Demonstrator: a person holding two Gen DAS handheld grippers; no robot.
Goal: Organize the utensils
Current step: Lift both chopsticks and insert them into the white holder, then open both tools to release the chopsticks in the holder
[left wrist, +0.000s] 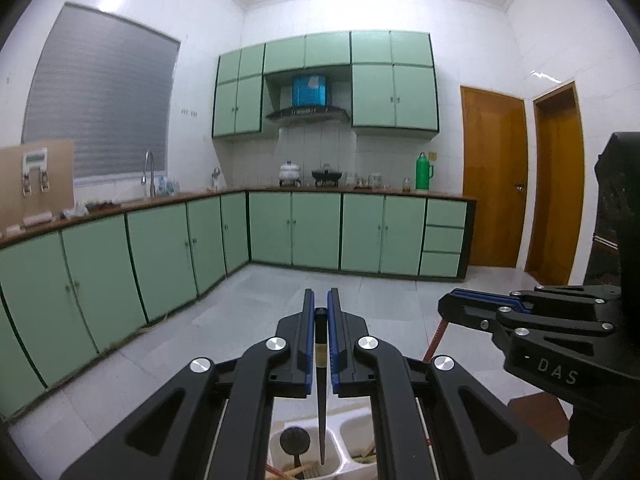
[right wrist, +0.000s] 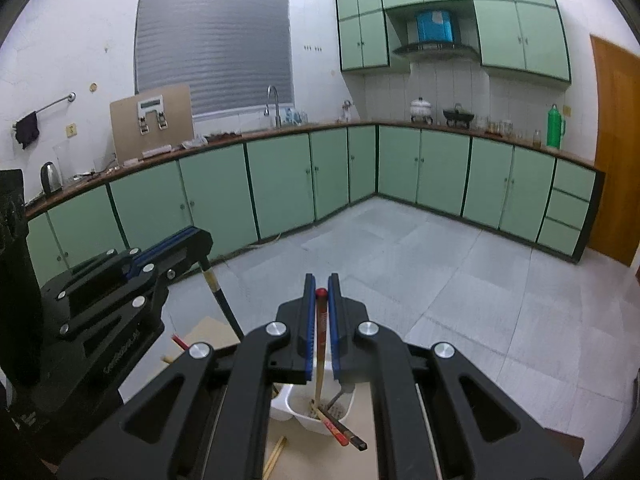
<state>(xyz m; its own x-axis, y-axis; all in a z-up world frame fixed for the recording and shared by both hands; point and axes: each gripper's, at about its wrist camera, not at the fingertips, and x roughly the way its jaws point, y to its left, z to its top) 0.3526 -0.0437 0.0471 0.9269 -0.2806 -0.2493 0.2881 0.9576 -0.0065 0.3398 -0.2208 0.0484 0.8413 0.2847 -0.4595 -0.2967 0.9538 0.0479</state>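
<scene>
Left gripper (left wrist: 320,312): fingers (left wrist: 308,344) narrow, clamped on a dark chopstick (left wrist: 321,392) near its top end. The chopstick hangs straight down toward 6 o'clock, tip inside a compartment of the white utensil caddy (left wrist: 348,446). A dark ladle (left wrist: 295,442) sits in the same compartment, at 9 o'clock of the tip.

Right gripper (right wrist: 321,292): fingers (right wrist: 309,328) narrow, clamped on a red-topped chopstick (right wrist: 320,344). Its lower end is down in the caddy's (right wrist: 294,402) compartment. More chopsticks (right wrist: 340,430) lean out over the rim toward 5 o'clock.

Caddy sits on a light board on the worktop (right wrist: 208,332), at 6 o'clock in both wrist views. Loose chopsticks (right wrist: 276,456) lie on the board beside it.
</scene>
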